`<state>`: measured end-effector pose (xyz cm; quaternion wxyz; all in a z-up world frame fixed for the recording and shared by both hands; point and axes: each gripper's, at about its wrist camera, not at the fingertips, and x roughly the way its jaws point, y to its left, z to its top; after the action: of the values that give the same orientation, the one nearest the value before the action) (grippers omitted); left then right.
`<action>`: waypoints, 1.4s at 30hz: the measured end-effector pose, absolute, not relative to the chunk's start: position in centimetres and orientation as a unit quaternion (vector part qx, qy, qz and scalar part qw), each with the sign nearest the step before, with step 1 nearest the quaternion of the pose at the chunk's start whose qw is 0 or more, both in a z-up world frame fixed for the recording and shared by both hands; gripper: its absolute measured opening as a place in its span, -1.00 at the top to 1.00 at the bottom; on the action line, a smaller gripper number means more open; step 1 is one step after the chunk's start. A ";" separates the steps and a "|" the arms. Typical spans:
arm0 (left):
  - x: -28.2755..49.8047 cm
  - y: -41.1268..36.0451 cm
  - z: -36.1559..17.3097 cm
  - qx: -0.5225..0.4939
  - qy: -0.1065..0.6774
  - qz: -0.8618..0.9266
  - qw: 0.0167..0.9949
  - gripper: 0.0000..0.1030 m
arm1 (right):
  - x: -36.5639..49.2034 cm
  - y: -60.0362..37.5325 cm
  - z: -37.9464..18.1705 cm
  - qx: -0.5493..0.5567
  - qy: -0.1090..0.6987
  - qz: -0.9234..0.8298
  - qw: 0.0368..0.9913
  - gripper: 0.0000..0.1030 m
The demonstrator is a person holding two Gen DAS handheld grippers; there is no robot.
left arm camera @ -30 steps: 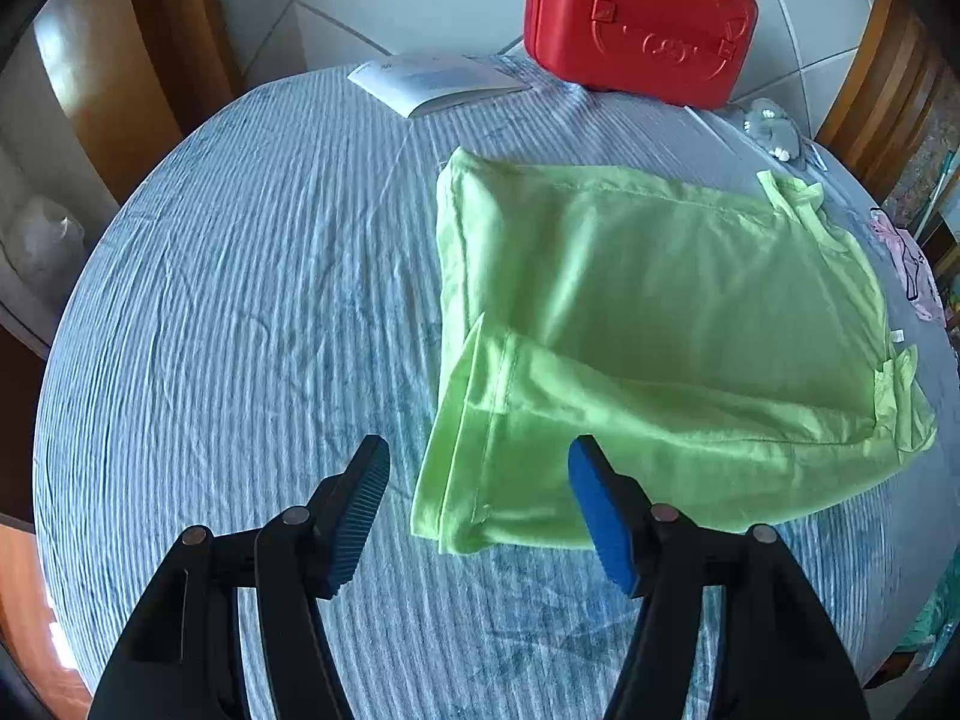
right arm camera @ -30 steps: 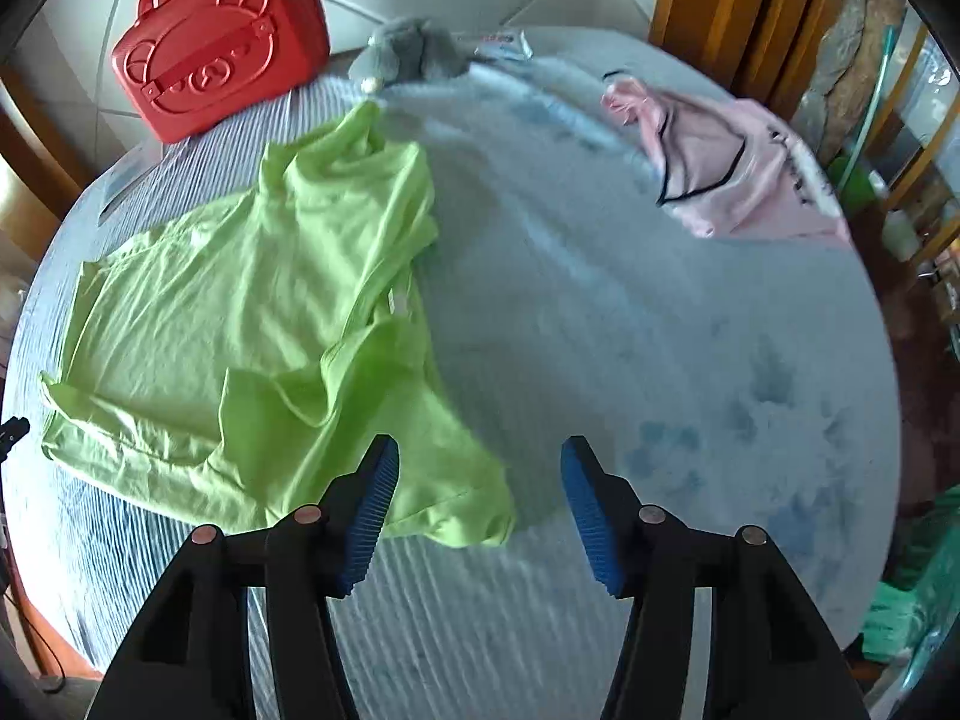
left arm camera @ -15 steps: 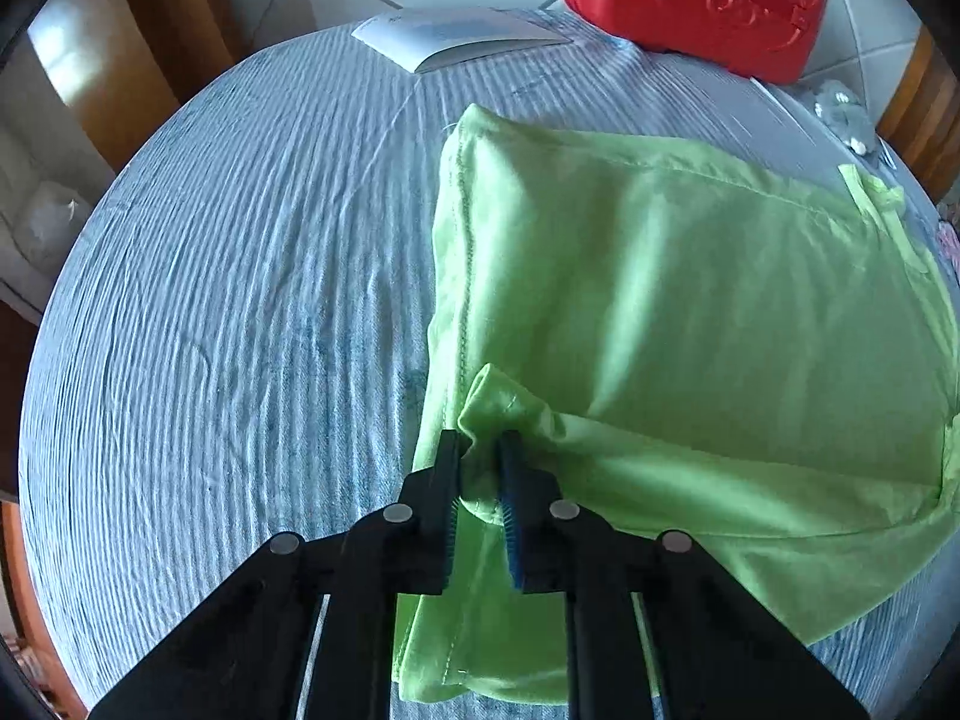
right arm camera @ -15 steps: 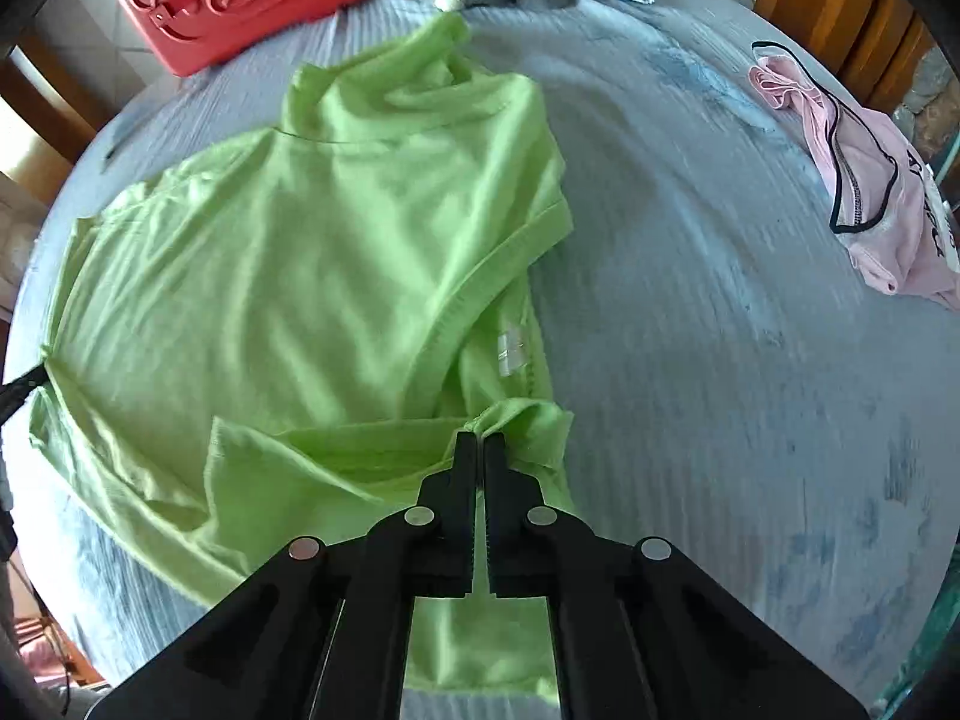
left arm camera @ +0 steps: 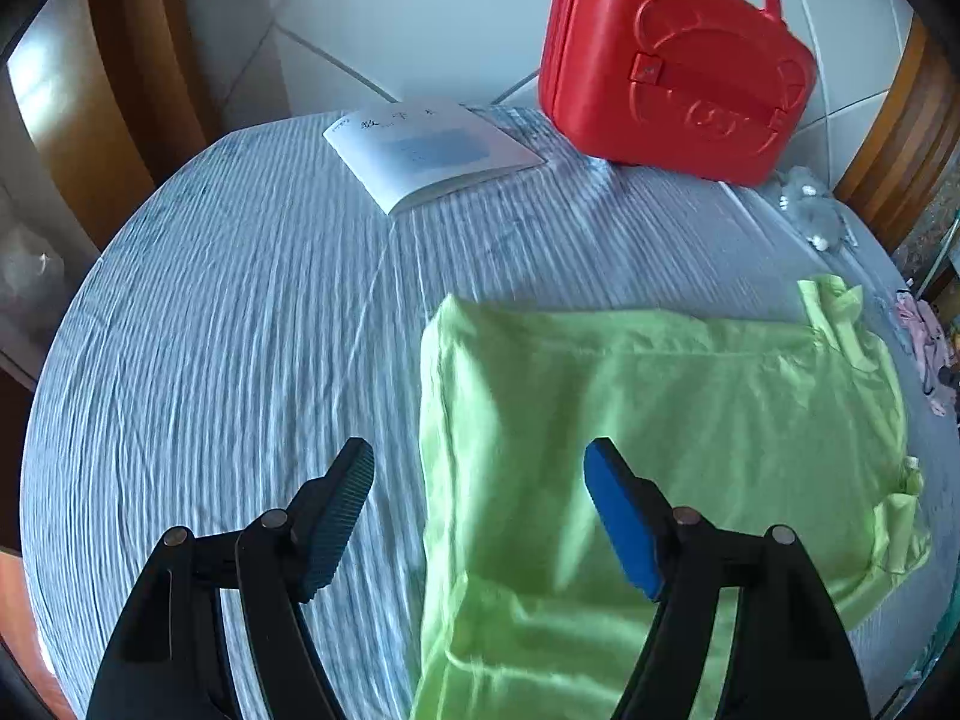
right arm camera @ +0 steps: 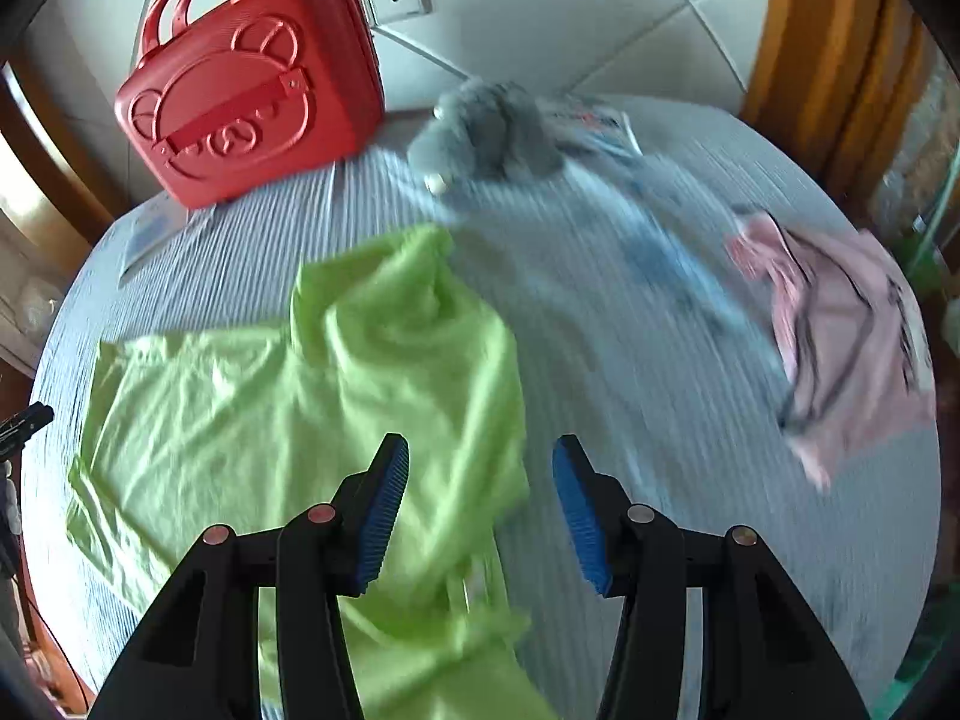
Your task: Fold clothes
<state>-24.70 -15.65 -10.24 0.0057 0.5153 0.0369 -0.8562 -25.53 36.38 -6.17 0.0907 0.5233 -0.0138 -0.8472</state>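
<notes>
A lime-green shirt (left arm camera: 660, 420) lies partly folded on the blue striped bedcover (left arm camera: 240, 330). My left gripper (left arm camera: 477, 510) hovers over the shirt's left edge; its jaws are opening and the pads press on nothing. The cloth lies flat below them. In the right wrist view the same green shirt (right arm camera: 288, 408) is spread out, with a rumpled sleeve toward the back. My right gripper (right arm camera: 480, 510) hangs above the shirt's right edge, its jaws opening, and no cloth is pinched between the blue pads.
A red bear-faced case (left arm camera: 678, 60) stands at the back by the tiled wall, a white booklet (left arm camera: 432, 150) beside it. A grey plush toy (right arm camera: 486, 132) lies near the case. A pink garment (right arm camera: 840, 330) lies crumpled at the right. Wooden frames flank the bed.
Both grippers pinched the shirt's near edge half a second ago, carried it back over the body and released it. Both now stand open above the folded cloth.
</notes>
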 end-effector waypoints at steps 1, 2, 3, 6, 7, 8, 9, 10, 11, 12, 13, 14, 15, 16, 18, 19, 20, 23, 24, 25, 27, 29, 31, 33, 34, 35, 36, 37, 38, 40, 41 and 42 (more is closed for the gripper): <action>-26.3 -15.8 -10.7 0.519 0.032 -0.854 0.008 -0.42 | -27.0 35.9 -6.5 0.524 -0.019 -0.846 0.099 0.06; -27.7 -16.2 -11.3 0.529 0.038 -0.848 0.009 -0.40 | -28.3 35.5 -7.0 0.528 -0.022 -0.843 0.103 0.08; -28.5 -16.5 -11.8 0.535 0.040 -0.844 0.007 -0.38 | -29.6 35.1 -7.5 0.532 -0.024 -0.839 0.108 0.10; -30.9 -16.9 -13.0 0.556 0.043 -0.830 -0.004 -0.30 | -32.8 33.9 -8.7 0.543 -0.022 -0.832 0.116 0.10; -31.7 -17.0 -13.4 0.563 0.044 -0.825 -0.007 -0.30 | -33.8 33.6 -9.0 0.546 -0.021 -0.829 0.118 0.10; -32.3 -17.0 -13.8 0.570 0.036 -0.821 -0.008 -0.30 | -34.8 33.3 -9.3 0.547 -0.020 -0.829 0.117 0.10; -32.9 -17.0 -14.1 0.577 0.029 -0.816 -0.009 -0.30 | -35.7 33.0 -9.5 0.548 -0.020 -0.828 0.117 0.10; -33.6 -17.0 -14.5 0.584 0.021 -0.811 -0.010 -0.30 | -36.1 32.9 -9.8 0.551 -0.024 -0.826 0.117 0.10; -33.9 -16.9 -14.9 0.588 0.020 -0.808 -0.011 -0.30 | -36.6 32.8 -10.0 0.554 -0.027 -0.824 0.118 0.10; -34.3 -16.9 -15.3 0.592 0.019 -0.805 -0.012 -0.30 | -37.1 32.6 -10.5 0.556 -0.026 -0.822 0.118 0.10; -34.5 -16.8 -15.6 0.593 0.023 -0.804 -0.017 -0.30 | -37.6 32.3 -10.9 0.559 -0.026 -0.821 0.117 0.10; -34.7 -16.7 -15.9 0.594 0.027 -0.804 -0.021 -0.30 | -38.2 32.1 -11.4 0.561 -0.026 -0.819 0.117 0.10; -35.0 -16.6 -16.2 0.596 0.027 -0.802 -0.018 -0.30 | -38.7 31.8 -11.8 0.564 -0.025 -0.817 0.116 0.10; -35.1 -16.4 -16.6 0.600 0.023 -0.800 -0.014 -0.28 | -39.2 31.6 -12.3 0.566 -0.025 -0.816 0.116 0.10; -35.1 -15.8 -16.7 0.591 -0.002 -0.807 -0.007 -0.09 | -39.7 31.0 -13.1 0.568 -0.012 -0.815 0.117 0.10; -35.1 -15.5 -16.5 0.590 -0.002 -0.807 -0.015 0.18 | -39.9 30.5 -13.5 0.566 0.002 -0.816 0.117 0.27; -35.1 -15.3 -16.4 0.591 -0.001 -0.807 -0.017 0.77 | -39.7 29.9 -13.7 0.561 0.029 -0.819 0.118 0.47; -35.0 -14.6 -15.8 0.583 -0.015 -0.813 -0.014 0.94 | -39.2 28.8 -13.7 0.547 0.067 -0.825 0.125 0.91; -34.9 -14.2 -15.5 0.576 -0.023 -0.817 -0.013 0.94 | -38.8 28.8 -13.1 0.535 0.069 -0.832 0.127 0.91; -34.6 -14.1 -15.1 0.570 -0.021 -0.821 -0.013 0.94 | -38.4 28.9 -12.6 0.526 0.067 -0.837 0.134 0.91; -33.8 -13.9 -13.8 0.553 -0.019 -0.833 -0.016 0.95 | -37.1 29.7 -11.1 0.500 0.061 -0.852 0.143 0.91; -32.4 -13.7 -12.3 0.535 -0.020 -0.844 -0.020 0.95 | -35.5 30.6 -9.6 0.479 0.050 -0.862 0.157 0.91; -30.5 -13.7 -11.0 0.517 -0.017 -0.855 -0.026 0.95 | -33.1 31.8 -7.9 0.454 0.043 -0.874 0.166 0.91; -28.5 -13.9 -10.1 0.507 -0.007 -0.862 -0.027 0.95 | -31.0 33.3 -6.9 0.442 0.030 -0.880 0.170 0.91; -28.0 -14.0 -9.5 0.502 -0.001 -0.864 -0.027 0.95 | -29.9 34.0 -6.5 0.436 0.025 -0.883 0.173 0.91; -26.8 -14.2 -9.3 0.495 0.002 -0.869 -0.025 0.95 | -28.6 34.5 -6.2 0.430 0.024 -0.885 0.176 0.91; -25.6 -14.0 -9.0 0.492 0.006 -0.870 -0.028 0.94 | -27.3 35.0 -6.0 0.424 0.024 -0.887 0.178 0.91; -25.6 -14.7 -9.1 0.493 0.009 -0.870 -0.028 0.94 | -26.0 35.5 -5.8 0.419 0.023 -0.889 0.181 0.91; -24.5 -14.8 -9.4 0.496 0.014 -0.868 -0.029 0.94 | -24.4 36.0 -6.0 0.423 0.018 -0.887 0.185 0.91; -23.1 -14.7 -11.0 0.515 0.020 -0.856 -0.037 0.94 | -22.2 36.6 -6.8 0.441 0.016 -0.878 0.187 0.91; -22.5 -14.7 -12.0 0.527 0.022 -0.848 -0.041 0.93 | -21.3 36.7 -7.4 0.455 0.017 -0.870 0.186 0.90; -21.8 -14.7 -12.9 0.540 0.025 -0.840 -0.044 0.92 | -20.5 36.8 -8.0 0.471 0.018 -0.862 0.185 0.88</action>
<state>-21.75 -14.71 -12.91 -0.0439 0.5399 0.0252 -0.8402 -20.53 36.83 -8.00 0.1854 0.4706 0.0176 -0.8625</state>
